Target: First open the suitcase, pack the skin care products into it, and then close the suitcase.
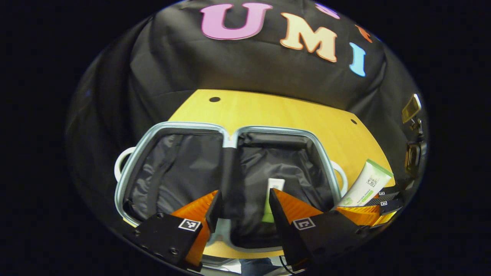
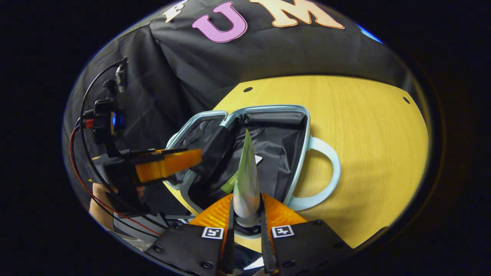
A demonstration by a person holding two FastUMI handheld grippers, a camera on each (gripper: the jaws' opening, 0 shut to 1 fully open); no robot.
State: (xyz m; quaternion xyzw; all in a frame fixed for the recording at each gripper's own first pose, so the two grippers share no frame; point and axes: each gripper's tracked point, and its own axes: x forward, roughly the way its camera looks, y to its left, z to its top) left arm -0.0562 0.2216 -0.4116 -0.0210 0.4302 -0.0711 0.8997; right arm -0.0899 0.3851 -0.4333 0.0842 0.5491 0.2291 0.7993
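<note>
The suitcase [image 1: 180,125] lies open on the wooden table, both black-lined halves facing up. A white tube with a green cap [image 1: 273,197] rests in its right half. My left gripper [image 1: 243,207] hovers open over the near middle of the case, astride the black centre strip [image 1: 229,172] without touching it. At the right, a second white-and-green tube [image 1: 366,183] is held by my right gripper [image 1: 379,209]. In the right gripper view this tube [image 2: 246,180] stands edge-on, my right gripper [image 2: 246,209] shut on its lower end, above the suitcase's [image 2: 303,126] near rim.
The wooden table [image 2: 368,126] stretches bare to the right of the case. A pale blue handle [image 2: 329,168] sticks out from the case's right side, another [image 1: 119,165] from the left. Black cloth backs the table. A hand [image 2: 99,209] holds the left gripper [image 2: 168,163].
</note>
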